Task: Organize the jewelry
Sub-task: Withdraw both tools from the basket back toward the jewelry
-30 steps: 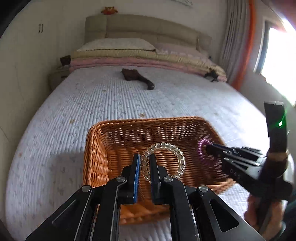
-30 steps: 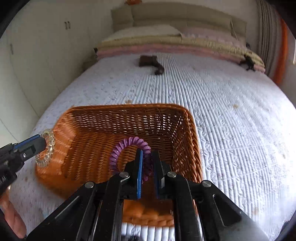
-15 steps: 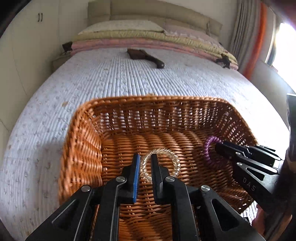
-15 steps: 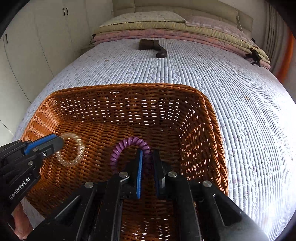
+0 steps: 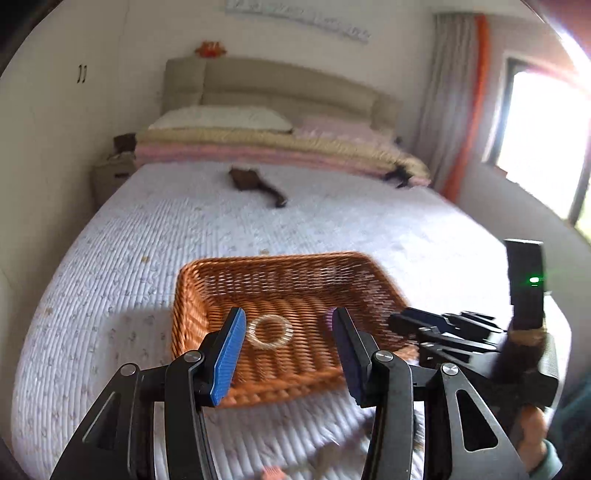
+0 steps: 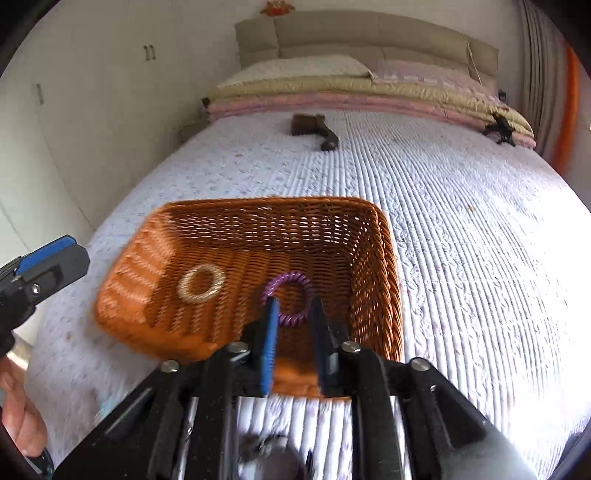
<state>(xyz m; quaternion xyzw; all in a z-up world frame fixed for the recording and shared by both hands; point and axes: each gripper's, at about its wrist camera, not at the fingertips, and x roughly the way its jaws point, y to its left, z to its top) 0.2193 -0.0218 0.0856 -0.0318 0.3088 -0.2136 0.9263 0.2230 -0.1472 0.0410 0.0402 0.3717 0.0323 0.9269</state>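
Basket: one orange wicker basket [image 6: 373, 266] sits on the bed [image 6: 461, 236], near its foot end.
Clear bracelet: one clear beaded bracelet [image 6: 201, 283] lies flat on the basket floor, towards its left side in the right wrist view.
Purple ring: one purple coiled ring [image 6: 288, 299] lies on the basket floor to the right of the clear one, apart from it.
Left gripper: the left gripper [image 5: 288, 343] has just been opening; its jaws stand fairly wide with nothing between them, and the clear bracelet [image 5: 269, 331] shows through the gap, down in the basket [image 5: 207, 280].
Right gripper: the right gripper [image 6: 293, 332] has just been opening too; its gap is narrower and nothing is pinched in it, the purple ring lying beyond its tips.
In the way: nothing lies over either piece; the basket walls ring both.
Around: one dark brown object [image 6: 314, 129] lies further up the bed; a small black item [image 6: 498, 129] sits at the edge of the folded quilts [image 6: 369, 96]; one pillow [image 6: 303, 68] rests on top of them, before the headboard [image 6: 369, 33].
Room: curtains [image 5: 454, 110] and a bright window [image 5: 546, 140] on the right, cupboard doors [image 6: 92, 92] on the left.
Counts: two jewellery pieces, one basket, two grippers.
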